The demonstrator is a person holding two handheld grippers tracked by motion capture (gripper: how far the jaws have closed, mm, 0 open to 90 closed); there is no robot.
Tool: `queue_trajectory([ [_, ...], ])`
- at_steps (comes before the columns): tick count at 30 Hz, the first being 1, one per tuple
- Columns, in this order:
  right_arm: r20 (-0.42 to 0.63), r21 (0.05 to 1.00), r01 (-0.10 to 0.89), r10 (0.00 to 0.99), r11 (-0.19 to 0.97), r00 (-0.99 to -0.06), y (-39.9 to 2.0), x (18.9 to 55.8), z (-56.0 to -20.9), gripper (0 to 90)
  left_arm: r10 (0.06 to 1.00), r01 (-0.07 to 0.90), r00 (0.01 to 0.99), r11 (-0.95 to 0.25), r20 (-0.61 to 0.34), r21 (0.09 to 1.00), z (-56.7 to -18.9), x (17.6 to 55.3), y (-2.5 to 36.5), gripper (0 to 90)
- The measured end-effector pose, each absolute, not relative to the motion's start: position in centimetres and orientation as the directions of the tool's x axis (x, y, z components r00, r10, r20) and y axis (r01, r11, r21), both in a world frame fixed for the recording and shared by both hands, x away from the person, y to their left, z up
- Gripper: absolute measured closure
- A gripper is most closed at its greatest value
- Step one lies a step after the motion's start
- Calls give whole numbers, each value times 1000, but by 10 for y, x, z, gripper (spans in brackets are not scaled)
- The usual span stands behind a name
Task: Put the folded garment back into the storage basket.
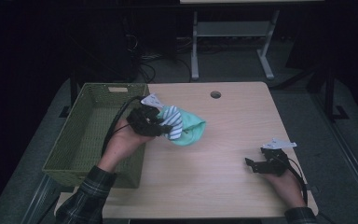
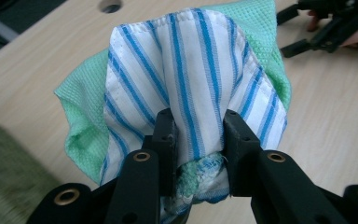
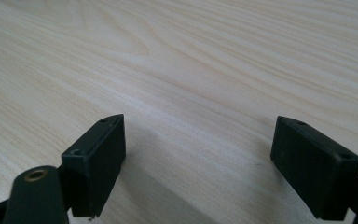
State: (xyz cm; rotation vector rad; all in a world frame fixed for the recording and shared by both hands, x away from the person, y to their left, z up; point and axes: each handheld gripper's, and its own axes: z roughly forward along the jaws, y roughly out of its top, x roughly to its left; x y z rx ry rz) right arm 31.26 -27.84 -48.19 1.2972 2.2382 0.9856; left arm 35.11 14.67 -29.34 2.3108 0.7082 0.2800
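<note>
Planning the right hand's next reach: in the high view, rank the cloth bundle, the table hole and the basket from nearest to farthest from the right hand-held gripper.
From the right hand-held gripper:
1. Cloth bundle, to its upper left, held in the left hand-held gripper.
2. Table hole, near the far edge.
3. Basket, at the table's left side.

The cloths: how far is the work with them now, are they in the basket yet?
Done: the left gripper is shut on the striped cloth and green cloth, bunched together above the table. Left: the basket holds nothing visible, so they probably go in next. The right gripper rests open.
</note>
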Motion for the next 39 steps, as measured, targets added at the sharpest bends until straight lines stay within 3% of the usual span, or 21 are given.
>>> queue_trajectory([
  [10, 27, 726, 604, 864, 328, -502, -278, 313, -482, 165, 658, 464, 753, -546, 15, 697, -282, 352, 194, 693],
  [21, -20, 716, 607, 879, 345, -476, -274, 312, -483, 23, 758, 530, 652, -482, 29, 698, -283, 352, 241, 693],
  [39, 16, 705, 629, 879, 328, -476, -276, 315, -483, 20, 872, 648, 486, -401, 55, 648, -320, 356, 303, 691],
])
